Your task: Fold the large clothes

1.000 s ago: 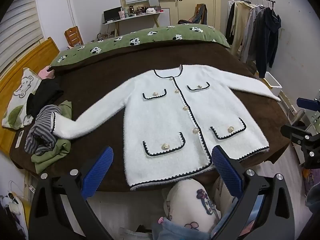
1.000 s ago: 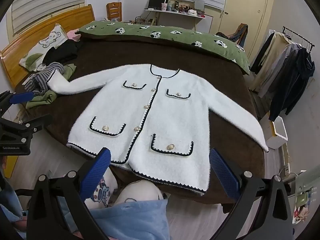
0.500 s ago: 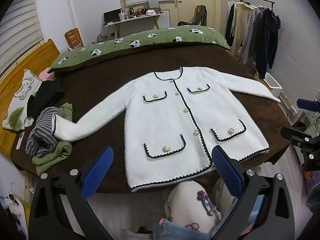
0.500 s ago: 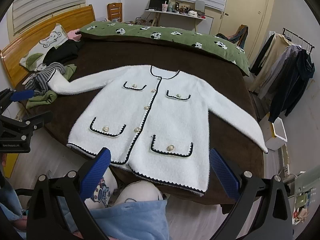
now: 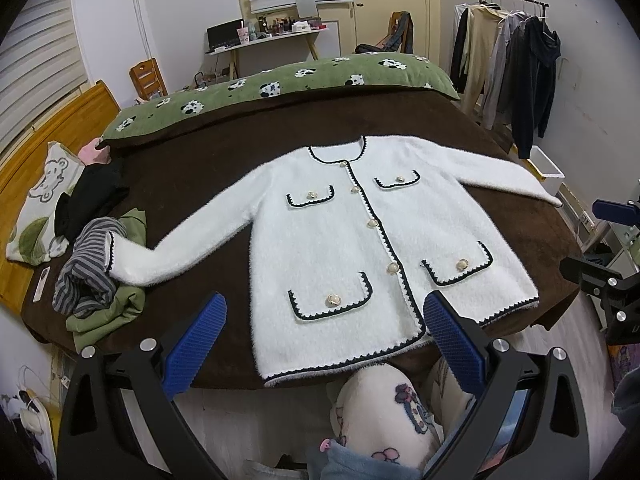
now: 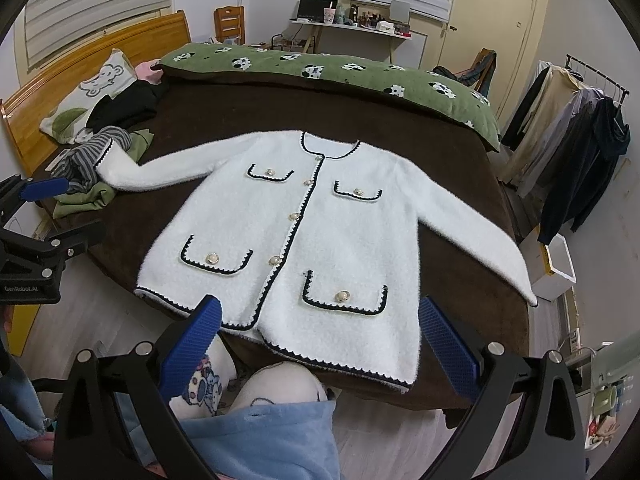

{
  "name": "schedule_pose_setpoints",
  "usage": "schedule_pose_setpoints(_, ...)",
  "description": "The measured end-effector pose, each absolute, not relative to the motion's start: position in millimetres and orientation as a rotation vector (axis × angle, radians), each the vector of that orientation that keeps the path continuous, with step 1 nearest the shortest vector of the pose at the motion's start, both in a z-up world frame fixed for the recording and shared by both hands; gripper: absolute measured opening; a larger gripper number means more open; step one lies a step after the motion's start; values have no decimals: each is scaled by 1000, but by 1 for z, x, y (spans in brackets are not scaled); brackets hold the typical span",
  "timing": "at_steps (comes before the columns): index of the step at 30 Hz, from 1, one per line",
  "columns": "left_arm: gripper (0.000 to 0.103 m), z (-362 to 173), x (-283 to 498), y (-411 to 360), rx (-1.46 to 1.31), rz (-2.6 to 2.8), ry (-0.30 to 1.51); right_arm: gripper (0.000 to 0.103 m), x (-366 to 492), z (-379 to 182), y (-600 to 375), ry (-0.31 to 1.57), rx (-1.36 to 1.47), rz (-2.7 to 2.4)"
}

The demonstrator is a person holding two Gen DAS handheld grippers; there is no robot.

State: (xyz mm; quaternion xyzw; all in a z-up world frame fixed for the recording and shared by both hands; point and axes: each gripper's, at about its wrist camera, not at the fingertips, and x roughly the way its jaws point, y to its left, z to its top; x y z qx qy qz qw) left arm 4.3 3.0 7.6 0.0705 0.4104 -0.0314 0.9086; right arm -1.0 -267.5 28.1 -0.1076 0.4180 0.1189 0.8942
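Clearly nothing is folded yet: the brown bed (image 5: pixel 460 128) fills mid-frame, and the white cardigan (image 5: pixel 360 248) lies flat at its centre, sleeves spread. At the lower edge, left gripper (image 5: pixel 324 328) and right gripper (image 6: pixel 320 332) gape wide, empty; every fold remains.

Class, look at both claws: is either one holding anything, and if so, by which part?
Nothing is held. The left claw and right claw both stand open, short of the white cardigan, which lies flat on the bed.

One white cardigan (image 5: pixel 372 236) with four pockets, two claws, one pillow (image 5: pixel 36 204).
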Motion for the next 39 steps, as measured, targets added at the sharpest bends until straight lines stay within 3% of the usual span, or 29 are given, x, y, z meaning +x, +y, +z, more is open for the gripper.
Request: schedule_pose_setpoints(39, 97, -2, 3, 3, 141, -57, 857, 97, 2, 20, -261, 882, -236, 258)
